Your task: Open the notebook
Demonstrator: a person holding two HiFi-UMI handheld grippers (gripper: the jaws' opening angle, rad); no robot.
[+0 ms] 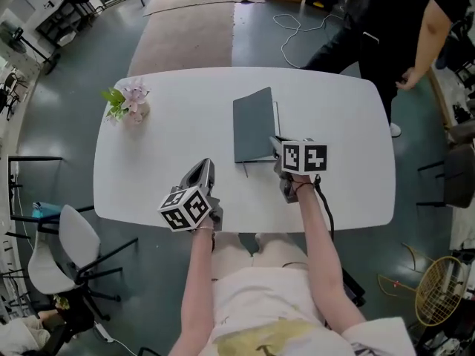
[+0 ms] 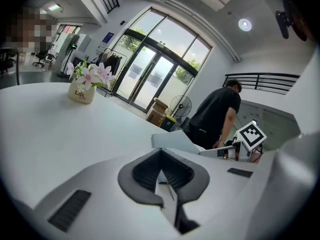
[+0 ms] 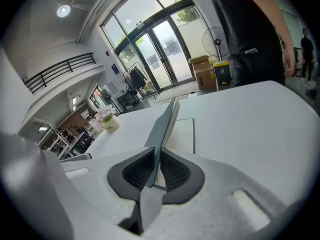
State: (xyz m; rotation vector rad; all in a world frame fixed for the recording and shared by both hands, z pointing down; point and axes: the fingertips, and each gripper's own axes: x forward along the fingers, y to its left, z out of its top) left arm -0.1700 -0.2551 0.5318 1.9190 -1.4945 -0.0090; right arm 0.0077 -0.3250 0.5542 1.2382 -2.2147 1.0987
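Presently gripped: right gripper (image 3: 154, 170) jaws are closing on the cover (image 3: 162, 126), pinching its near edge and holding it tilted up off the pages.
Notebook place: notebook (image 1: 252, 124) is lying mid-worktop (image 1: 178, 95), just beyond the right gripper, long axis running near-to-far.
Left gripper (image 2: 161, 168): hanging near-left, jaws together, empty.
Coming move: cover is probably swinging left; right hand is nearer.

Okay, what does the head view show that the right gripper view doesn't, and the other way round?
Only the head view: the person's arms, a white chair, a racket. Only the right gripper view: the grip up close, the right gripper with jaws closing on the raised grey cover of the notebook; glass doors, a fan. Both: the white table, the notebook, a flower pot, a bystander in black.
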